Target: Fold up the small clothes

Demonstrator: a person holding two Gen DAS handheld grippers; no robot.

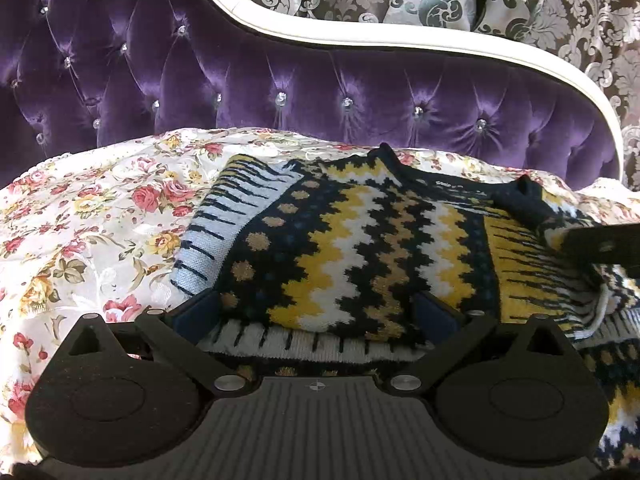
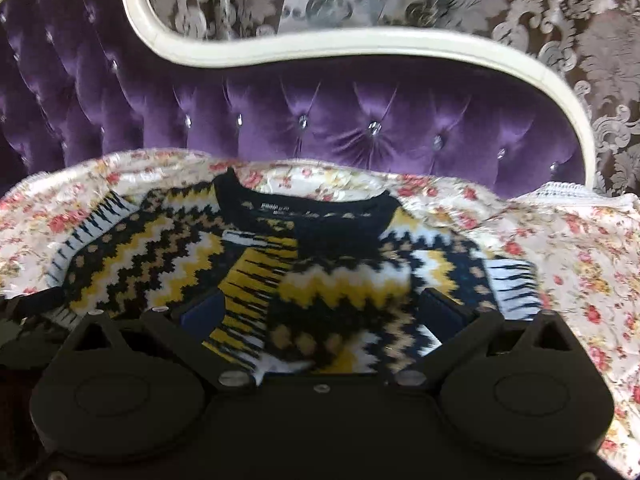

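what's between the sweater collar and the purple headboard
Only a strip of the floral bedspread lies between the sweater collar and the purple tufted headboard; it shows best in the right wrist view.

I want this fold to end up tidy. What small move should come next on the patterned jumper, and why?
Probably the left gripper should close on the near hem of the navy, yellow and white zigzag knitted jumper. Both sleeves already lie folded across the body on the floral bedspread, its jaws stand wide open astride that hem, and the right gripper is open too.
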